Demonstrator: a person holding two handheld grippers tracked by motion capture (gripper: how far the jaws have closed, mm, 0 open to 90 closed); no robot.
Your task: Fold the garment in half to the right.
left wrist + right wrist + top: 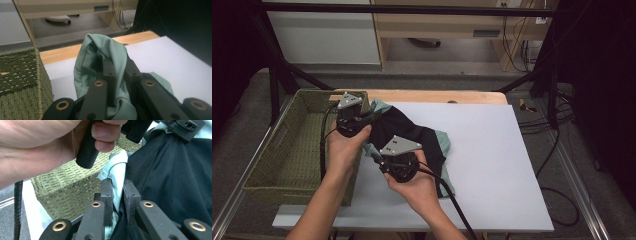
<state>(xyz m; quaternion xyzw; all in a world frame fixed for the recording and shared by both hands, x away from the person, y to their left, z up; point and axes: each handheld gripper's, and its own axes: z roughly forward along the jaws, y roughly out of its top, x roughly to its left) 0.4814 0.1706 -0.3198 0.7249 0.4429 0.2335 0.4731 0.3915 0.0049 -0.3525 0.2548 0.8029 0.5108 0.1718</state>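
While both hands grip near the front of the surface, the right tool (379, 156) is clamped narrow on a mint-green hem of the soft black-and-mint fabric garment (412, 137), and the left tool (371, 116) — farther back, beside the olive-green woven rectangular basket (287, 150) — pinches a bunched mint fold. That garment lies crumpled on the pale grey sheet covering the surface (492, 165), its left edge lifted just beside the basket's rim. Risk, as I judge it: each grip catches thin slippery cloth, so a pull apart could slide the hem free, or the trailing black part could snag on the basket rim — dragging the basket along.
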